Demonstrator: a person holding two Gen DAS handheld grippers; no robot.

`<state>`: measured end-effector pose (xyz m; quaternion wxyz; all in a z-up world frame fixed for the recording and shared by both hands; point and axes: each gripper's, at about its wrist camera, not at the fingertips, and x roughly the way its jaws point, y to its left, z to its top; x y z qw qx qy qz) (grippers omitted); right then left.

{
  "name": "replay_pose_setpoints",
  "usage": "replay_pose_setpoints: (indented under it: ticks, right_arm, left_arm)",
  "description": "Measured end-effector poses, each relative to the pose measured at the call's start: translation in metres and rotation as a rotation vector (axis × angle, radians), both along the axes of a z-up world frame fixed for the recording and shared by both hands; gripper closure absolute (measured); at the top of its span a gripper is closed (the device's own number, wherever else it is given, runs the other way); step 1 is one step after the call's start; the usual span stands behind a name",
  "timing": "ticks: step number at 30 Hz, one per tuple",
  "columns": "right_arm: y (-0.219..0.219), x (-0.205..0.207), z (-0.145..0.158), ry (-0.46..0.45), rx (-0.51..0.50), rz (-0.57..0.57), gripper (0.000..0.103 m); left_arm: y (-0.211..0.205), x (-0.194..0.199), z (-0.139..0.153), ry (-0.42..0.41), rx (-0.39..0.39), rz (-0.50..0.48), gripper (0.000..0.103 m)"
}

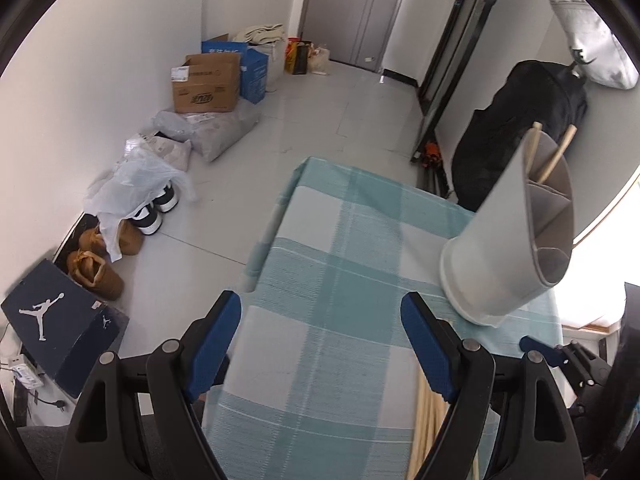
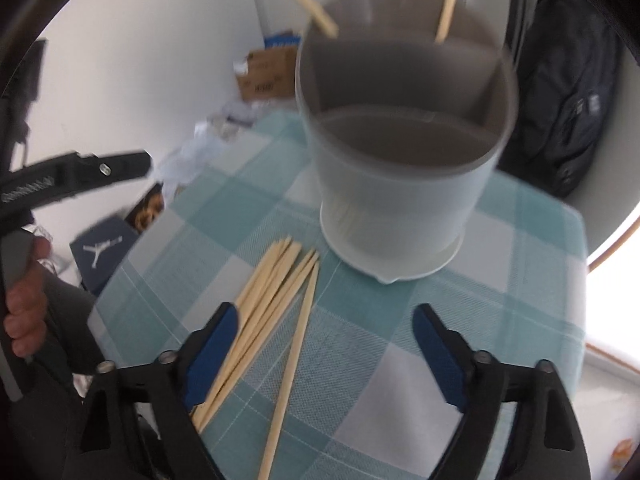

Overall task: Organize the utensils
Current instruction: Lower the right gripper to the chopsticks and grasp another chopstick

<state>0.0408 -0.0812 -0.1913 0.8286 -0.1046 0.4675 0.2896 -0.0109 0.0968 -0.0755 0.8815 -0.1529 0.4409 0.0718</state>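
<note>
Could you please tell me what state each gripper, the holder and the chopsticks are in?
Left gripper: open, empty.
Right gripper: open, empty.
Grey divided plastic utensil holder: upright, two chopsticks inside.
Loose wooden chopsticks: lying on the checked cloth.

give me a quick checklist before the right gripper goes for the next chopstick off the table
1. Right gripper open and holding nothing: ok.
2. Loose chopsticks lying on the checked cloth within its view: ok.
3. One chopstick apart from the bundle: ok, the rightmost lies splayed out.
4. Holder upright with free compartments: ok; two chopsticks already stand at its back.
5. Left gripper open, off to the side: ok.
6. Exact grasp alignment: cannot tell, the right wrist view is blurred.
</note>
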Motion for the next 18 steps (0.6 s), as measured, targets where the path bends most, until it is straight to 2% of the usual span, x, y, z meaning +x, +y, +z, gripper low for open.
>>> replay_pose_setpoints:
  ticks: [1, 6, 11, 18]
  right_arm:
    - [0.004, 0.002, -0.004, 0.011, -0.021, 0.006, 0.037]
    - [0.020, 0.010, -0.016, 0.032, -0.107, 0.044, 0.057]
    - [0.034, 0.013, -0.022, 0.054, -0.167, 0.075, 0.069]
    - [0.048, 0.017, -0.019, 0.076, -0.182, 0.090, 0.090]
  left_arm:
    - [0.002, 0.000, -0.001, 0.004, -0.010, 0.004, 0.024]
    - [0.009, 0.002, -0.002, 0.010, -0.041, 0.019, 0.024]
    - [0.011, 0.007, -0.005, 0.024, -0.021, 0.027, 0.024]
    - [0.011, 0.009, -0.011, 0.046, -0.001, 0.015, 0.024]
